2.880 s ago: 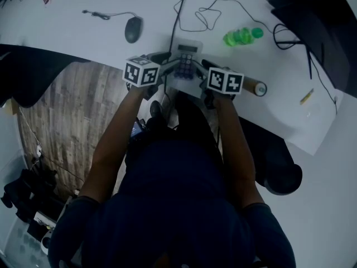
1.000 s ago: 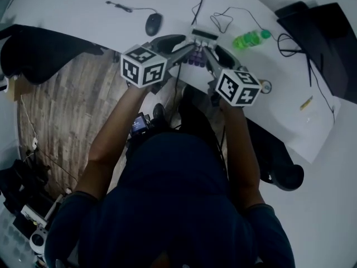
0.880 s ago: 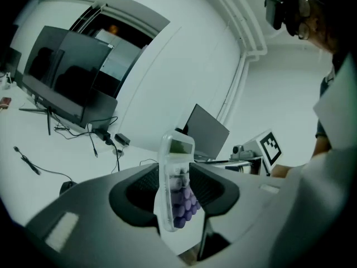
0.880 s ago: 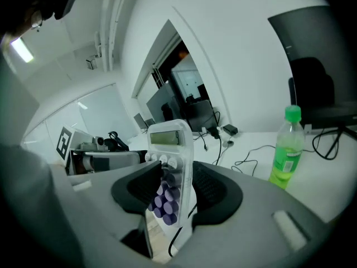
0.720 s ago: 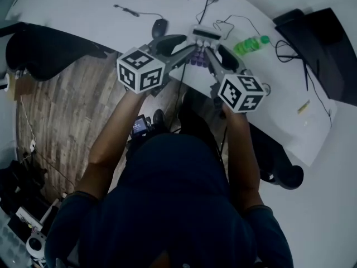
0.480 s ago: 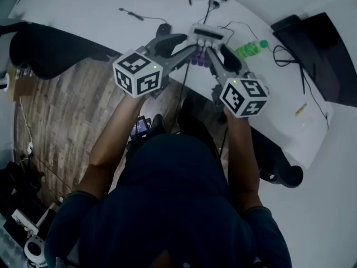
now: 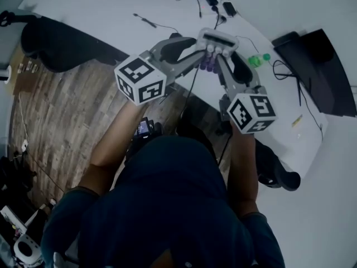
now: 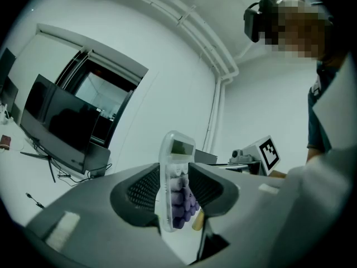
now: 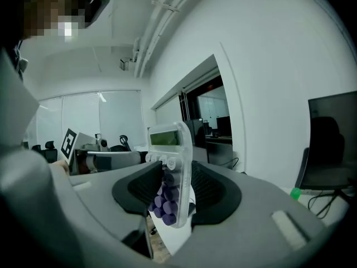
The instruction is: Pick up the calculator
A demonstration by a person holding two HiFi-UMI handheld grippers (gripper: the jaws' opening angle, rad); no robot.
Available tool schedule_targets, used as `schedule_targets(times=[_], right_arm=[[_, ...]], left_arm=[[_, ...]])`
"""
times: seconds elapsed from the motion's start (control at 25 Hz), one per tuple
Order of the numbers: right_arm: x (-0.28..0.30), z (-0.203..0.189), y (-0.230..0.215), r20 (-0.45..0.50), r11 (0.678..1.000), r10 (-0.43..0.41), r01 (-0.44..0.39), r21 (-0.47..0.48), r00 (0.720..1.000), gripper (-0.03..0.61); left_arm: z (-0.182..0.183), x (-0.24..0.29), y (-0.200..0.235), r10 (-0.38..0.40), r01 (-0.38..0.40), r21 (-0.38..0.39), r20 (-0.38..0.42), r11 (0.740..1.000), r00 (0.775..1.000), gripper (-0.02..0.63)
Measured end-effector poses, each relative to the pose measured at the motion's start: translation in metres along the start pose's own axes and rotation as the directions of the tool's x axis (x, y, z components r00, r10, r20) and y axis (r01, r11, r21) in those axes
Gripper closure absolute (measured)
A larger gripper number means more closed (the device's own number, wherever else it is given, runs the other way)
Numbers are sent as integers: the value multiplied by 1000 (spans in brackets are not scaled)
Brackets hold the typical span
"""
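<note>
The only marks that could be read as print were the black-and-white square markers on the cube of the left gripper [image 7: 202, 53] and the cube of the right gripper [image 7: 222, 58]. The greenish-grey display of the translucent white plastic calculator with round purple keys [image 7: 213, 42] showed no digits, and any key legends were too small to tell.

The calculator sat in the upper middle of the head view, held off the white table [image 7: 111, 7] between the two grippers, which met at it from lower left and lower right. Its long axis ran roughly up and down the frame, display end toward the top, purple keys toward the bottom.

In the left gripper view the calculator [image 8: 174, 166] stood on edge, nearly upright, display end up and keys facing right. The left gripper [image 8: 173, 193] had just been closing, and its ribbed dark pads were clamped on the calculator, one on the back and one on the keys.

In the right gripper view the calculator [image 9: 172, 166] was likewise upright, display on top, keys facing left. The right gripper [image 9: 173, 190] had also just been closing and was grasping it across its thickness.

A green plastic bottle [image 7: 256, 60] lay on the table just right of the grippers.
</note>
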State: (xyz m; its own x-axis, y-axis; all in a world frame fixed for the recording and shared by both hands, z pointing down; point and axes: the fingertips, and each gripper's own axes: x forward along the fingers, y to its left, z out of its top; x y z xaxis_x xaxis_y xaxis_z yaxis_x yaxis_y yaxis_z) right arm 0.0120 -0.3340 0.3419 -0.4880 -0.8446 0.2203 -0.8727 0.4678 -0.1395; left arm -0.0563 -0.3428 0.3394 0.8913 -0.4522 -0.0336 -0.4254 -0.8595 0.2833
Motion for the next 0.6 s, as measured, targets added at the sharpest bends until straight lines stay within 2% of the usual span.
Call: schedule_targets(times=[0.24, 0.6], right_arm=[[-7, 14, 27, 20, 999, 10, -9, -44, 1000, 413], [-10, 20, 49, 31, 998, 7, -6, -59, 999, 419]], left_arm=[[16, -24, -8, -7, 6, 26, 37, 1000, 999, 472], [25, -44, -11, -9, 6, 35, 63, 999, 998, 472]])
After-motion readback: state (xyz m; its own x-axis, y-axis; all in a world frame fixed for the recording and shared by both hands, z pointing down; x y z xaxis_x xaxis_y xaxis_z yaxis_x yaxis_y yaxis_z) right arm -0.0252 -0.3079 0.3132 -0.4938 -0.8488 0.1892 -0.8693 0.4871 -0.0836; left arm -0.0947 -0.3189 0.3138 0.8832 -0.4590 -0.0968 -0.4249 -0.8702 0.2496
